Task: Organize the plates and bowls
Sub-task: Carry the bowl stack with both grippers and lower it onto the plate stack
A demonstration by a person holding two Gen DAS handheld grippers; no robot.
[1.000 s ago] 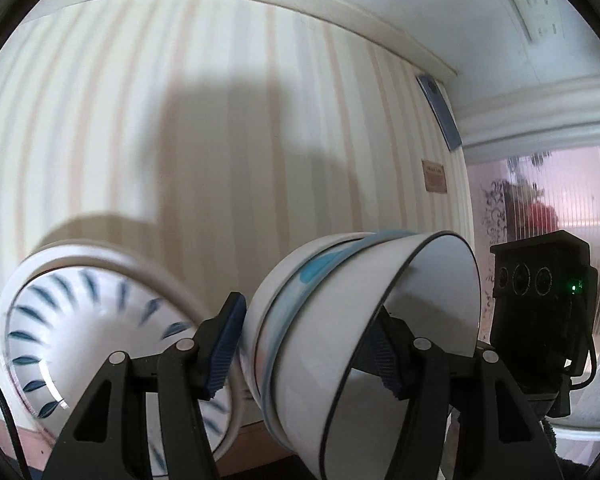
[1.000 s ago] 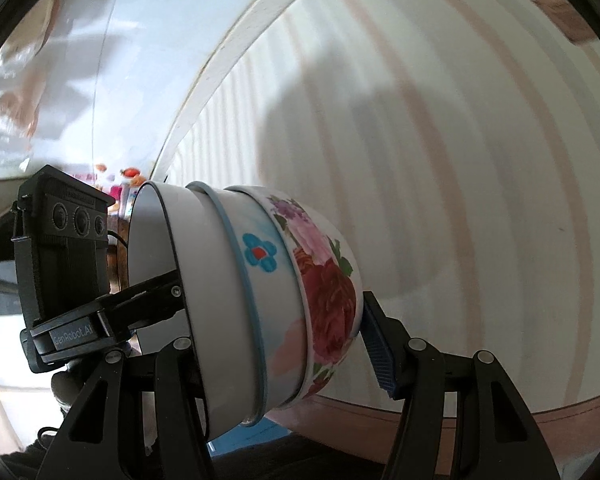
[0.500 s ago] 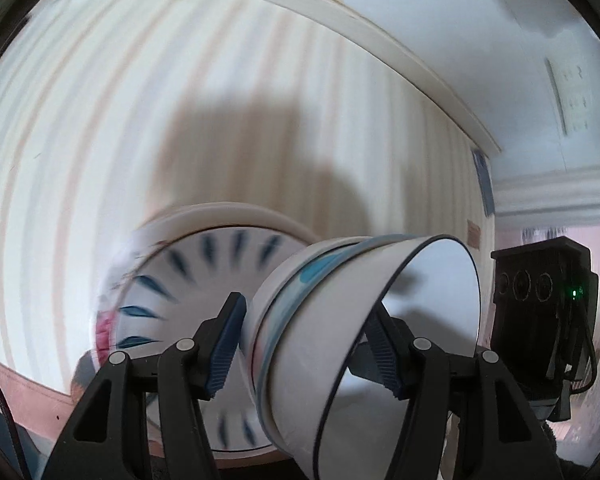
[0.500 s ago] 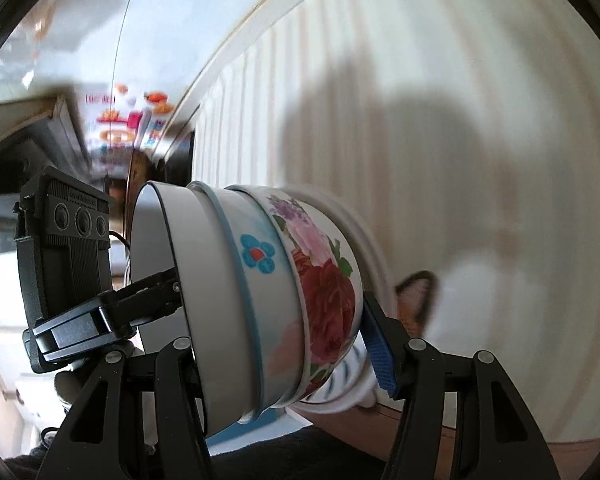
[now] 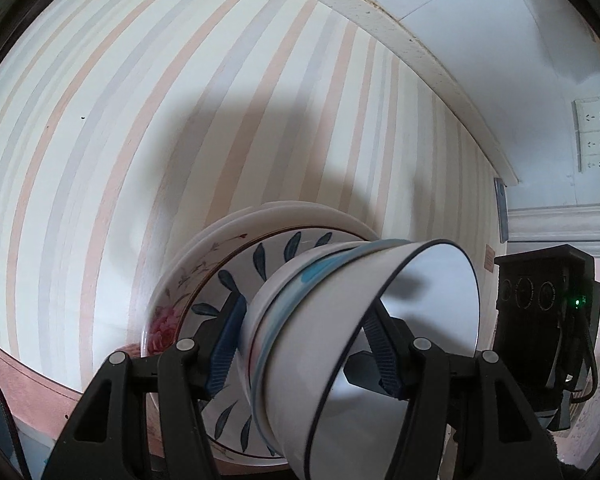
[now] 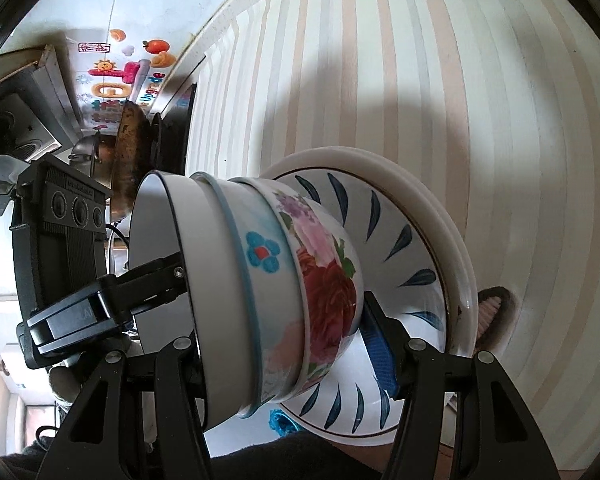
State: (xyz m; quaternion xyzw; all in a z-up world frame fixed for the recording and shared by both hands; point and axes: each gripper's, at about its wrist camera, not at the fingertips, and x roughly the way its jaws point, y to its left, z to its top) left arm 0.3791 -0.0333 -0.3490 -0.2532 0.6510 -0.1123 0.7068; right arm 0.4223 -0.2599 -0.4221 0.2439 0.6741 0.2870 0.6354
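Both grippers [image 5: 304, 340] [image 6: 282, 336] are clamping 3 nested bowls [image 6: 268, 280] (glazed, slippery, breakable) across their walls, above plates [image 6: 416, 264].

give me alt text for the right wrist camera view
Both grippers clamp a nested stack of bowls, floral bowl outermost, held just over a stack of plates on a striped tablecloth; the left gripper grips the stack's rim.

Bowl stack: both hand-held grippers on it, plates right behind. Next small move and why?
Probably ease the bowl stack down onto the leaf-pattern plate. The left hand-held gripper and right hand-held gripper both clamp it, and its base sits close over the plate's centre.
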